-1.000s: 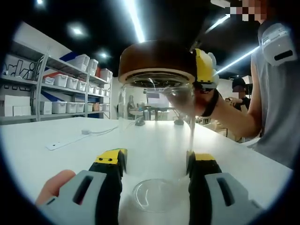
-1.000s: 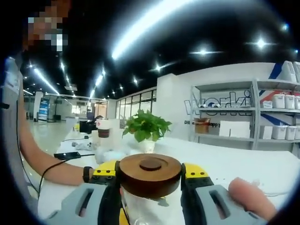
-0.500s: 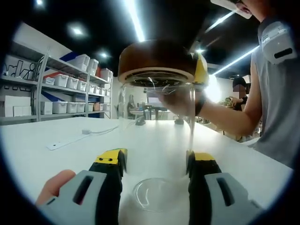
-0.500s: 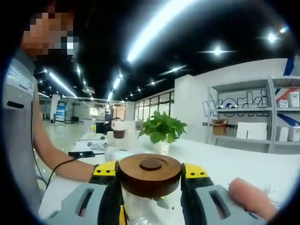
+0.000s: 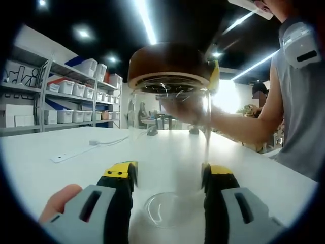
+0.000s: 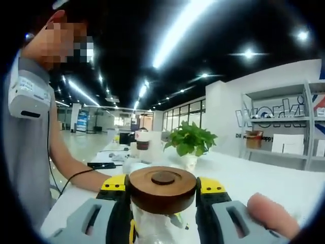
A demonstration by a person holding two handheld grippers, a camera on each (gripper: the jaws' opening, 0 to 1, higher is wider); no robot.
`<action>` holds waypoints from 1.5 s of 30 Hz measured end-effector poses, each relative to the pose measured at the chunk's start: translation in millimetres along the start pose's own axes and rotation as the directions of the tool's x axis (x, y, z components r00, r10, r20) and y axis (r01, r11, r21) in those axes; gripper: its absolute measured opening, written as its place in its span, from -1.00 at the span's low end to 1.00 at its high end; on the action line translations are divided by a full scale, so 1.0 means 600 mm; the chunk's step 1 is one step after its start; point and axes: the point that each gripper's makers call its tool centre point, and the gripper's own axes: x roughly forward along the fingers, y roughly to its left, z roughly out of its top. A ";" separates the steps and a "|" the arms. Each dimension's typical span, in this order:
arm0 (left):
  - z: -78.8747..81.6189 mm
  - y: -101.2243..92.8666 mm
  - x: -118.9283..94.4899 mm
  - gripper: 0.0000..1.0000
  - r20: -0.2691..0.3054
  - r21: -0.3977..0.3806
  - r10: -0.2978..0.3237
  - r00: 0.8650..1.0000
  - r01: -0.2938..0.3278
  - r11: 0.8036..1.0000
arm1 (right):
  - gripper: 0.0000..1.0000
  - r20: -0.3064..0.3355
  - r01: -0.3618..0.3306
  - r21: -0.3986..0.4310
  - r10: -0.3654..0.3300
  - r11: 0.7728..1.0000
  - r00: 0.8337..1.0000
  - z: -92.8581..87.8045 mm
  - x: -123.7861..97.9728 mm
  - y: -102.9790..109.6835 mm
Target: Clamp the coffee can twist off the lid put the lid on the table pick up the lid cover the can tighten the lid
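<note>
Left claw [image 5: 167, 175] pinching glass can [image 5: 170, 137] at frame bottom. Right claw [image 6: 163, 189] pinching wooden lid [image 6: 163, 187], background swung since earlier. Likely mid-twist, lid unscrewing.

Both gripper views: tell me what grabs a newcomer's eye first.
A tall clear glass jar stands on the white table, its lower part clamped between the left tool's yellow-tipped jaws. The right tool grips the round dark wooden lid on top. In the right gripper view, a leafy green potted plant stands behind.

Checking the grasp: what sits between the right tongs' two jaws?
The round dark-brown wooden lid, seated on the clear glass can, per the right gripper view.
</note>
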 end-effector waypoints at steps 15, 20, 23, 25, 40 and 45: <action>-0.001 0.007 -0.003 -0.12 -0.003 0.003 0.011 1.000 -0.011 1.000 | -0.09 0.031 -0.126 -0.003 0.126 0.992 0.992 0.001 0.003 0.003; -0.001 0.006 -0.003 -0.13 -0.003 0.001 0.006 1.000 -0.006 1.000 | -0.09 0.033 -0.132 -0.009 0.132 0.991 0.991 0.002 0.002 0.007; -0.001 0.004 -0.003 -0.13 -0.003 0.000 0.003 1.000 -0.003 1.000 | -0.09 0.031 -0.138 -0.019 0.139 0.990 0.990 0.002 0.001 0.008; -0.001 0.005 -0.003 -0.13 -0.003 0.001 0.003 1.000 -0.003 1.000 | -0.09 0.032 -0.143 -0.025 0.144 0.989 0.989 0.003 0.001 0.009; -0.001 0.004 -0.003 -0.12 -0.003 0.000 0.007 1.000 -0.007 1.000 | 0.30 0.045 0.063 0.020 -0.064 0.998 0.997 0.002 -0.019 -0.008; -0.001 0.004 -0.003 -0.12 -0.004 0.001 0.010 1.000 -0.010 1.000 | 0.38 0.080 0.369 0.034 -0.370 0.929 0.926 0.035 -0.030 -0.006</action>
